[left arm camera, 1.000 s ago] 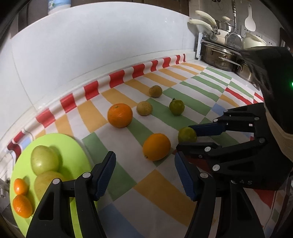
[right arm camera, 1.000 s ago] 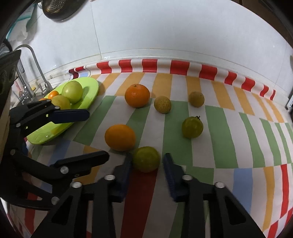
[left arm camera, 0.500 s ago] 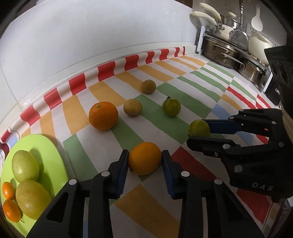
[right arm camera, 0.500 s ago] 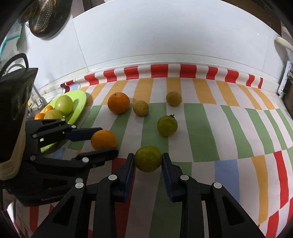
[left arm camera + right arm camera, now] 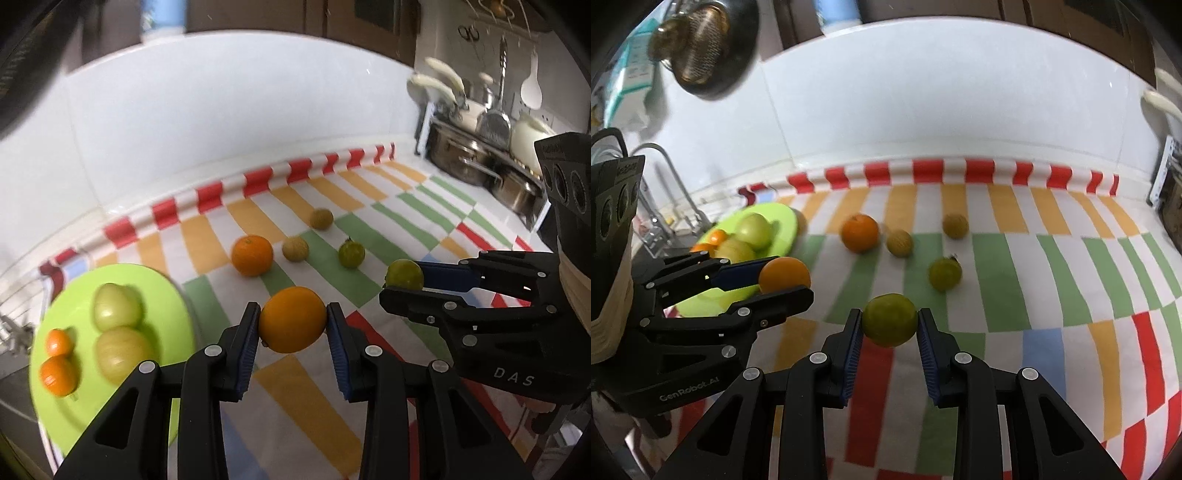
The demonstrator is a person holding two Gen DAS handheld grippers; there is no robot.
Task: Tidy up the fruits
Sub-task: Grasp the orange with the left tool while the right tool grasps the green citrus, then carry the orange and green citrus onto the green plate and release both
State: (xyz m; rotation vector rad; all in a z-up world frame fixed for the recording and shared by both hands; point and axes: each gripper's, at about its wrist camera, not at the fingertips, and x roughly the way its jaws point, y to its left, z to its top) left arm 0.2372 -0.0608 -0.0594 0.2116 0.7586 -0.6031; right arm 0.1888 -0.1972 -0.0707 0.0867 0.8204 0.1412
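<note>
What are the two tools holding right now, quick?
Left tool: closed on the orange.
Right tool: closed on the green fruit.

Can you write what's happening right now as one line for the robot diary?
left gripper: shut on orange | right gripper: shut on green fruit | green plate: four fruits | cloth: four fruits left
</note>
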